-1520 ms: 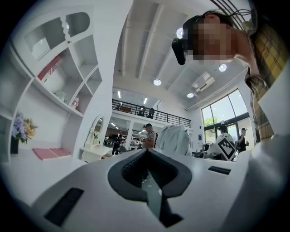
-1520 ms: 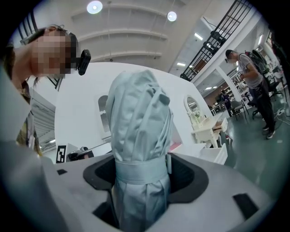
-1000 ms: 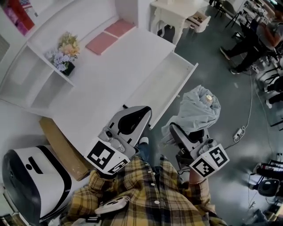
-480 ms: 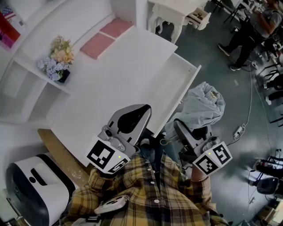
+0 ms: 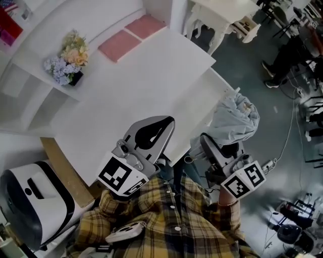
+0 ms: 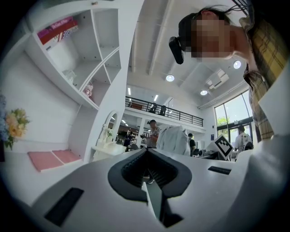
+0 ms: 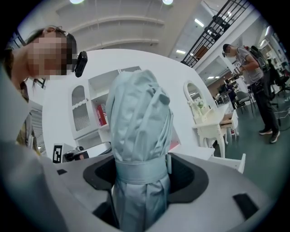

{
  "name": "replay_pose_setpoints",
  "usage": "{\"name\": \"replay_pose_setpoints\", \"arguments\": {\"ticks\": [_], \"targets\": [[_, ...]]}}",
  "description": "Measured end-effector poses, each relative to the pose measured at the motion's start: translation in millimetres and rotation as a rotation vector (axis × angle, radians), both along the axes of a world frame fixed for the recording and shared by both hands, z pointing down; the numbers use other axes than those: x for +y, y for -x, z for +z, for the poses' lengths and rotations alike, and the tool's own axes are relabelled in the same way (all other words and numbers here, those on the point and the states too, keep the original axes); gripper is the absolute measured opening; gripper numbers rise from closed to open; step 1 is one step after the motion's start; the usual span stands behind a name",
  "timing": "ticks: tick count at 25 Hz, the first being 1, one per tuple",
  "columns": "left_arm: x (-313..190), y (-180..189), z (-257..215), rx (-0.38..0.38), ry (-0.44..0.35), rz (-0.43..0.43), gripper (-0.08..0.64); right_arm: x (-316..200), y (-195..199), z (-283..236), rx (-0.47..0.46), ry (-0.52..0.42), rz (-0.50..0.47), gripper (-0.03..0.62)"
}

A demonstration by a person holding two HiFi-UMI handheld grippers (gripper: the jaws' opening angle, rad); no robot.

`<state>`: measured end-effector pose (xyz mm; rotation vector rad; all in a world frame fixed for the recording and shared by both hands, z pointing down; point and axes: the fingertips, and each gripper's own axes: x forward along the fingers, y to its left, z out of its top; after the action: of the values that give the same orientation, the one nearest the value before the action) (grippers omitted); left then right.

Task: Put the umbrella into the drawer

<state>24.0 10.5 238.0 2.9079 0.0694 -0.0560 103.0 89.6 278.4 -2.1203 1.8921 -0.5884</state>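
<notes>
A folded pale blue-grey umbrella (image 5: 234,118) stands up out of my right gripper (image 5: 218,148), which is shut on it near its strap. In the right gripper view the umbrella (image 7: 138,118) fills the middle, between the jaws of the right gripper (image 7: 142,167). The open white drawer (image 5: 202,113) juts from the desk's front edge, just left of the umbrella. My left gripper (image 5: 160,123) hovers over the desk's near edge, beside the drawer. In the left gripper view, the left gripper (image 6: 147,152) has its jaws together with nothing between them.
The white desk (image 5: 146,75) carries two pink pads (image 5: 131,35) and a flower pot (image 5: 68,58) on a side shelf. A white-and-black machine (image 5: 25,201) and cardboard (image 5: 65,171) lie at the left. A white dressing table (image 5: 222,15) and seated people (image 5: 290,55) are further off.
The head view has swung, so the desk and drawer sit more to the right. Both grippers keep nearly the same pose, and the umbrella stays in the right one.
</notes>
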Motion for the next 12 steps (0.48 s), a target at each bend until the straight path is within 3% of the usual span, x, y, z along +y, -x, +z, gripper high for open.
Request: {"name": "replay_pose_setpoints", "arguments": {"ticks": [12], "targets": [[-59, -63, 15, -0.057, 0.047, -0.377, 0.021, -96, -88, 30, -0.041, 0.100, -0.404, 0.324]]}}
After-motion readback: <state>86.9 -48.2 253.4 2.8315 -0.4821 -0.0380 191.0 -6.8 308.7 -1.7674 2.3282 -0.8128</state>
